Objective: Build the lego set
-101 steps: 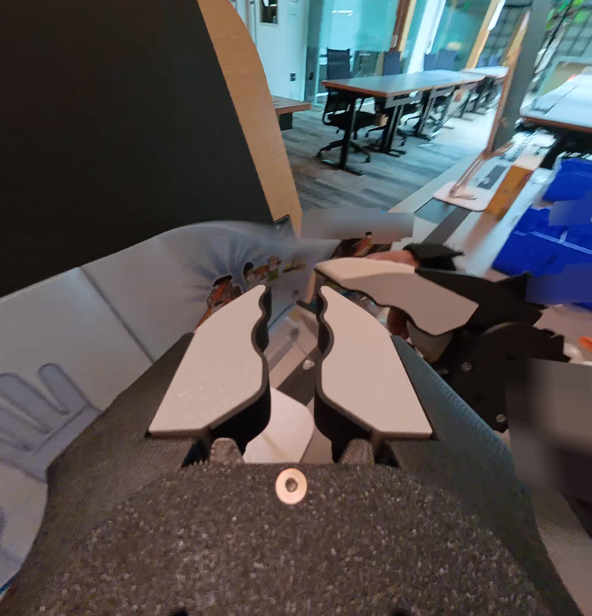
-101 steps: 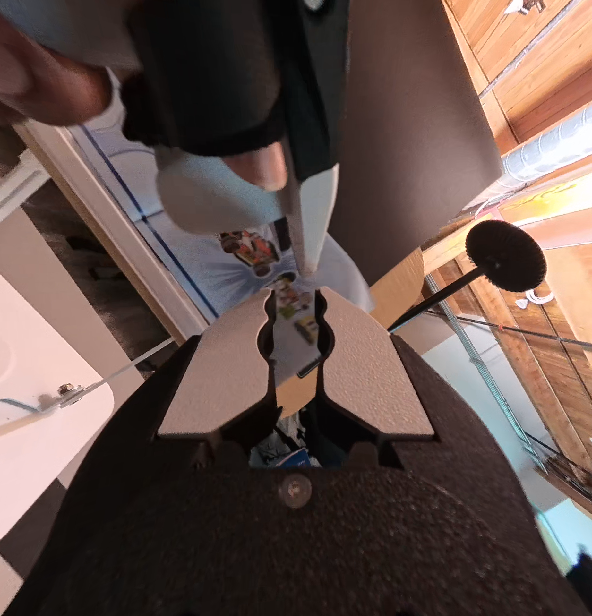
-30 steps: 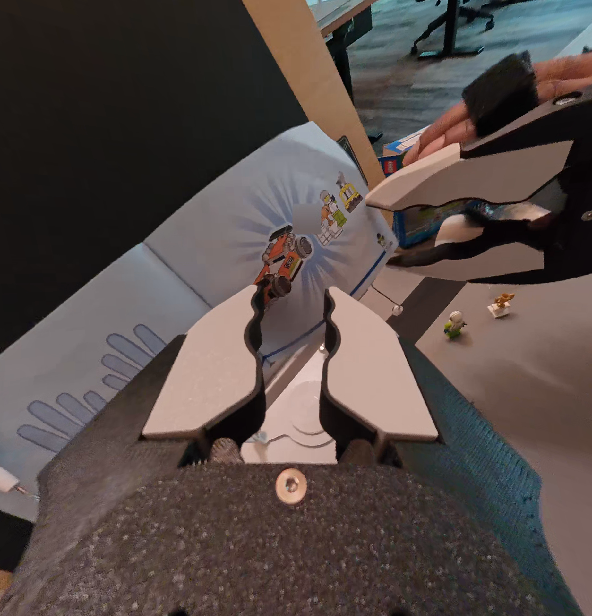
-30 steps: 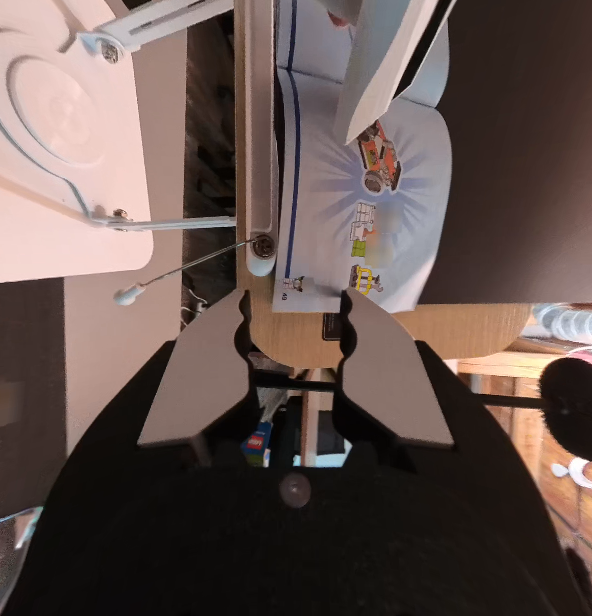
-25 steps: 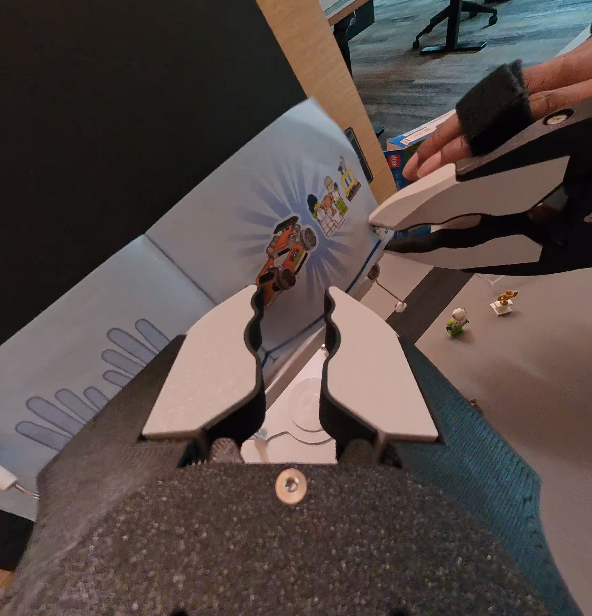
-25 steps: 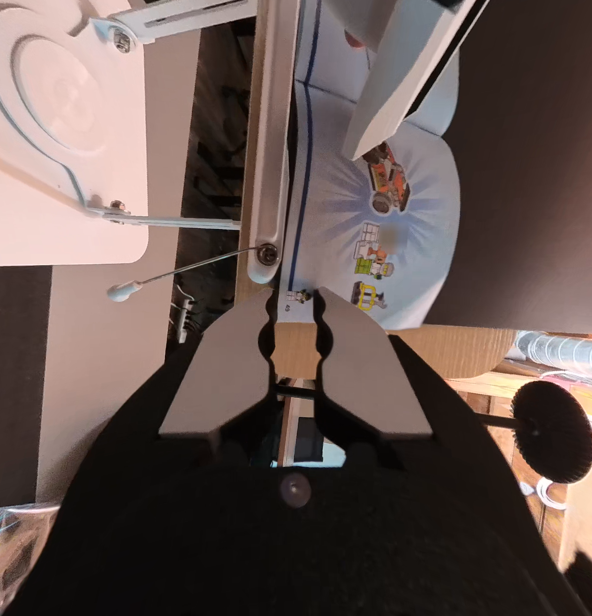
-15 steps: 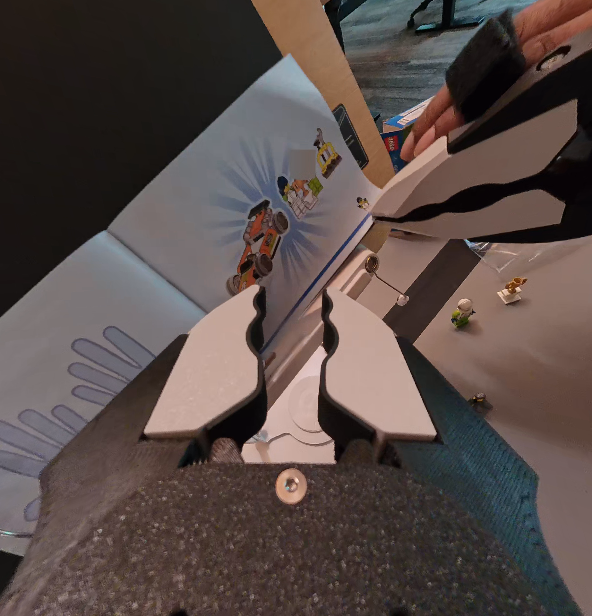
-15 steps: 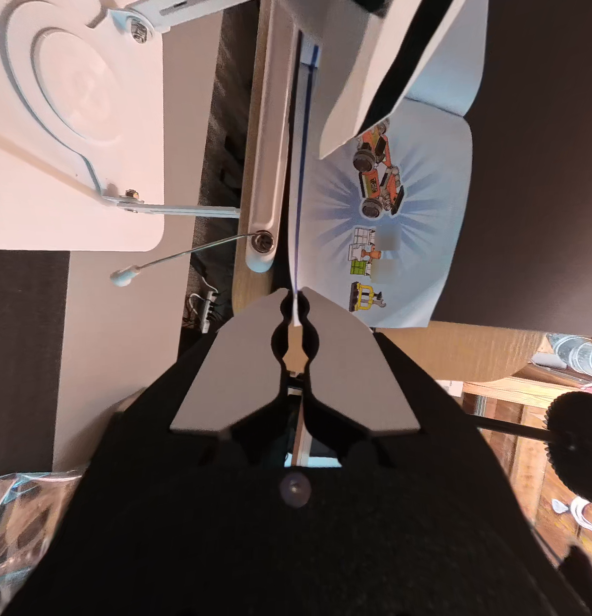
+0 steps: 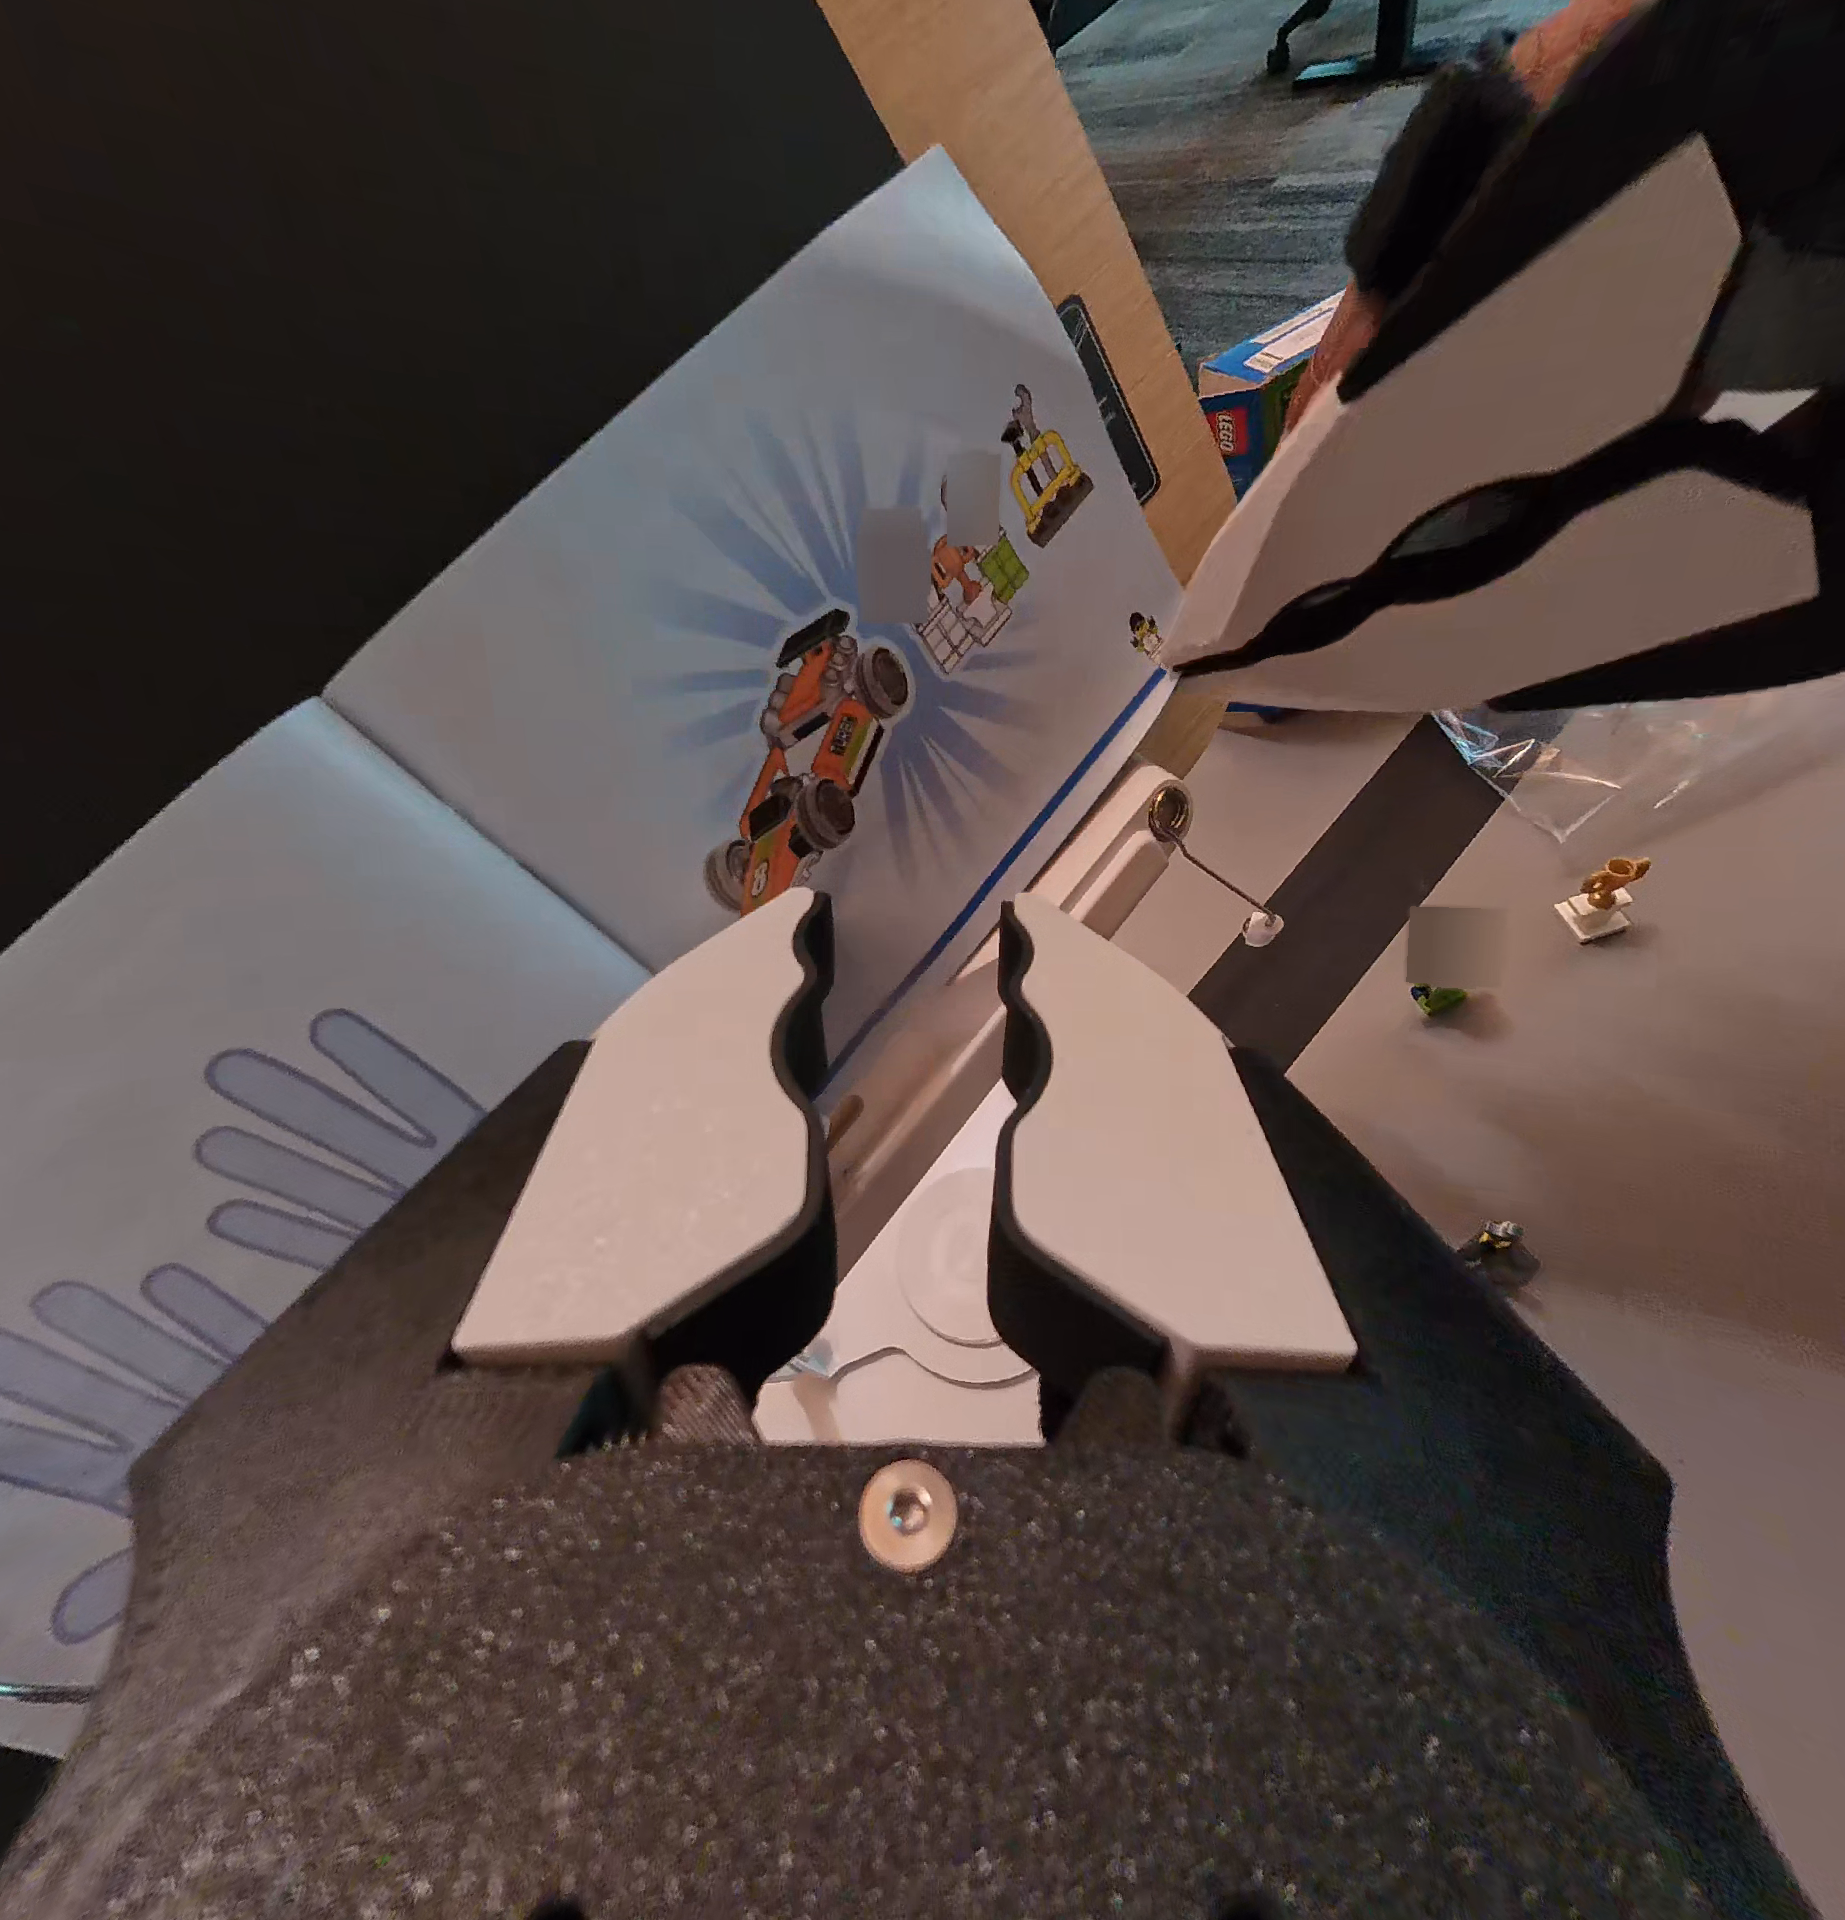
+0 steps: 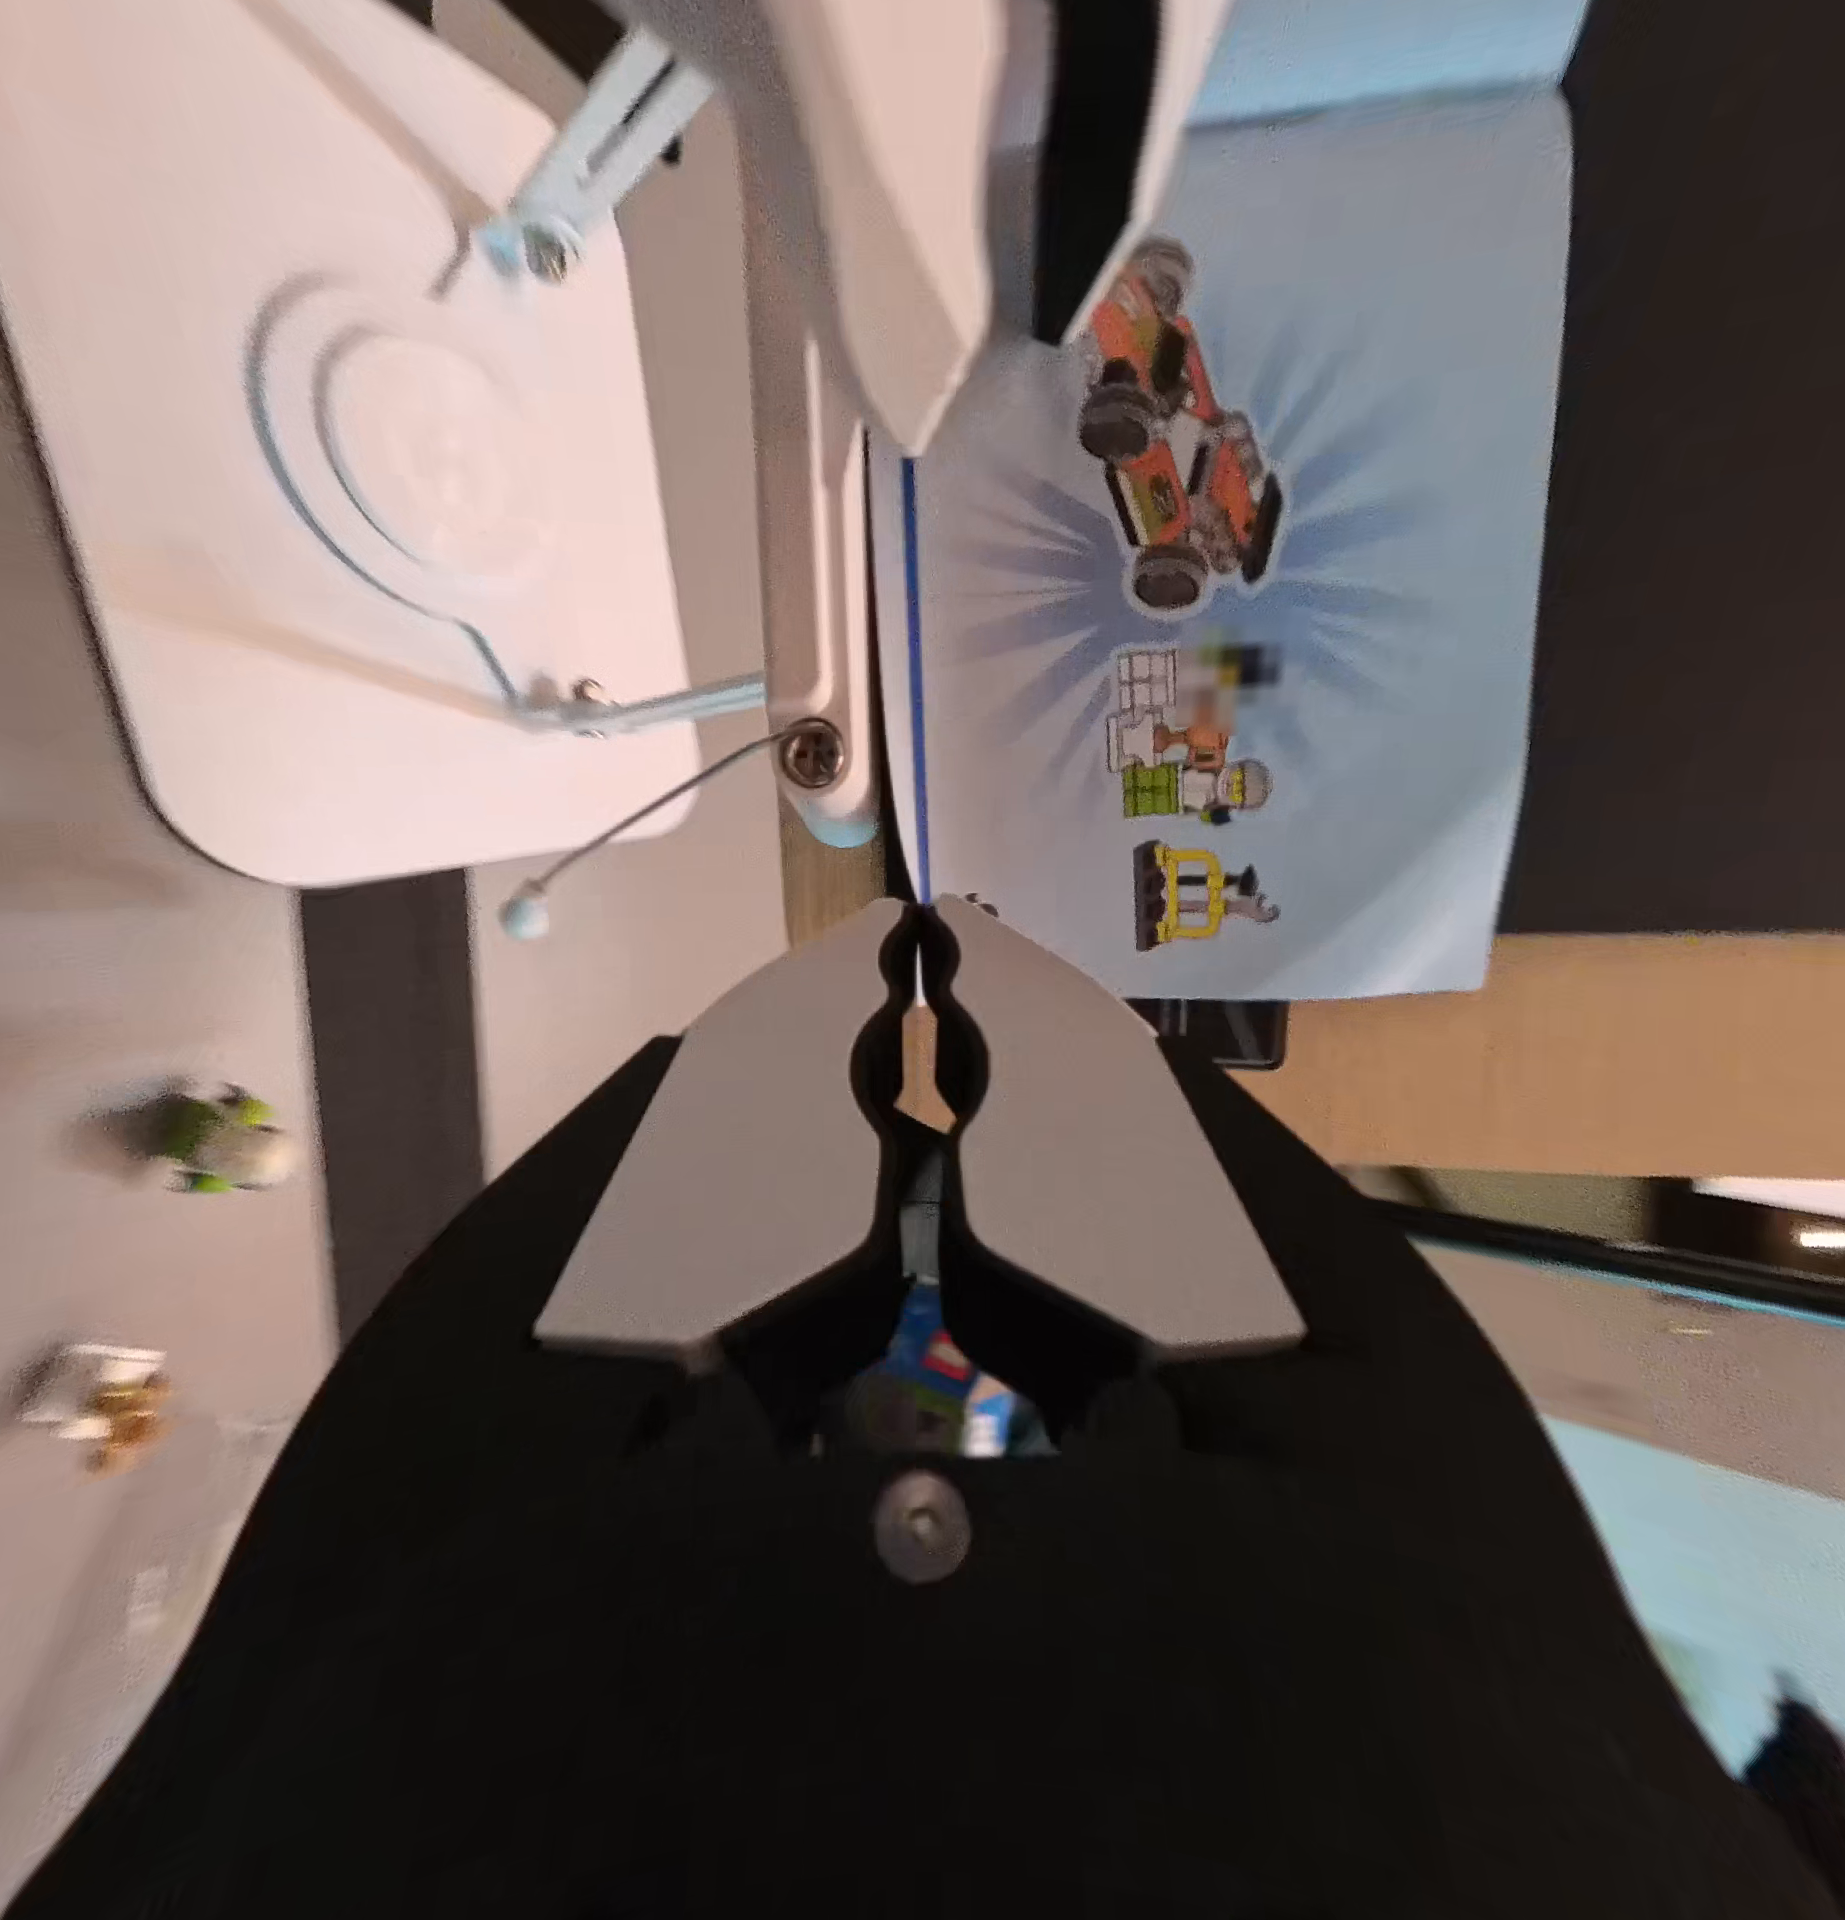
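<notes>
Booklet (image 9: 544, 748): an open, pale-blue instruction booklet was propped on a white stand (image 9: 1094, 883) against a dark board (image 9: 378, 260); the right-hand page bore a printed orange car, the left-hand page printed hand outlines.

Right gripper (image 10: 923, 920): its jaws were closed on the lower outer corner of the right-hand page, with the paper edge pinched between the tips. In the left wrist view the same gripper (image 9: 1178, 660) was seen at the page corner, tips together.

Left gripper (image 9: 913, 925): its jaws were held apart by a moderate gap and nothing was gripped. They were pointed at the lower edge of the right-hand page and the stand's ledge; contact with either could not be made out.

Booklet relative to jaws: the page corner lay inside the right jaws; the page's lower edge was seen through the gap of the left jaws.

Loose pieces: a green minifigure (image 9: 1437, 1000) and a gold trophy on a white base (image 9: 1602, 899) stood on the grey table (image 9: 1624, 1143), well apart from both grippers; a small dark piece (image 9: 1498, 1238) lay nearer the left gripper.

Box (image 9: 1261, 400): a blue box lay on the floor behind the right gripper, partly hidden.

Hard to make out: the right wrist view was blurred at its edges, so the minifigure (image 10: 206, 1138) and trophy (image 10: 102, 1403) were smeared there. The clear bag (image 9: 1583, 769) was cut off by the right gripper.
</notes>
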`<state>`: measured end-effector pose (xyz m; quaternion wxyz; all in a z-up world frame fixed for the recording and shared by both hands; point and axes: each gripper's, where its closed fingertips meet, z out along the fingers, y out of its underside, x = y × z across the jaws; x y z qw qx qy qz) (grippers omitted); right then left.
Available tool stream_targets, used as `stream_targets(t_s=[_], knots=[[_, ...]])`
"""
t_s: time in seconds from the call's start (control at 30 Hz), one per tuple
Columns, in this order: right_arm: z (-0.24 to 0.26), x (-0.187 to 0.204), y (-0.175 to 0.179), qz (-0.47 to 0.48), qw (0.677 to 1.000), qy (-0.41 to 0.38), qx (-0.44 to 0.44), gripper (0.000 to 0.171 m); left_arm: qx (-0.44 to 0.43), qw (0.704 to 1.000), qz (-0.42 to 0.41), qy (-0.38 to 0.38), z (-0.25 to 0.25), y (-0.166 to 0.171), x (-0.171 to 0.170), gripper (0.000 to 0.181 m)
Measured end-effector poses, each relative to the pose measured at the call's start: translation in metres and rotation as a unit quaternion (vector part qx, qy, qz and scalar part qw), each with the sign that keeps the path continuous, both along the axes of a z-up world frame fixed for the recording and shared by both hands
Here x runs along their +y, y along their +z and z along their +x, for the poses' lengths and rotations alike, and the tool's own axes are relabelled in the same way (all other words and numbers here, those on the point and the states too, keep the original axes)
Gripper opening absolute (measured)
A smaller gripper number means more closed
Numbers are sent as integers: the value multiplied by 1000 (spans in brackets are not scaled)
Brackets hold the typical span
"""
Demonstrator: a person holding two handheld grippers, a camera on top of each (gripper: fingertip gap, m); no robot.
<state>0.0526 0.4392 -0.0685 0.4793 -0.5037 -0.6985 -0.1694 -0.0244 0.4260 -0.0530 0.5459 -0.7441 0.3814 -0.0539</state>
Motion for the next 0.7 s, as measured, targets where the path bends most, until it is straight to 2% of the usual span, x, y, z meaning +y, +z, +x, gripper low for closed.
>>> stream_targets(t_s=[0.13, 0.23, 0.43, 0.7], knots=[[0, 0, -5, -173, 982, -32, 68, 0, -1, 1000, -3, 1, 1, -1, 1, 30], [0, 0, -5, -253, 964, -42, 73, 0, 0, 1000, -2, 1, 2, -1, 1, 30], [1, -2, -5, -340, 937, -54, 57, 1, -2, 1000, -3, -3, 3, -2, 0, 30], [3, -2, -7, -371, 926, -63, 28, 2, -8, 1000, -3, -7, 3, -1, 0, 30]])
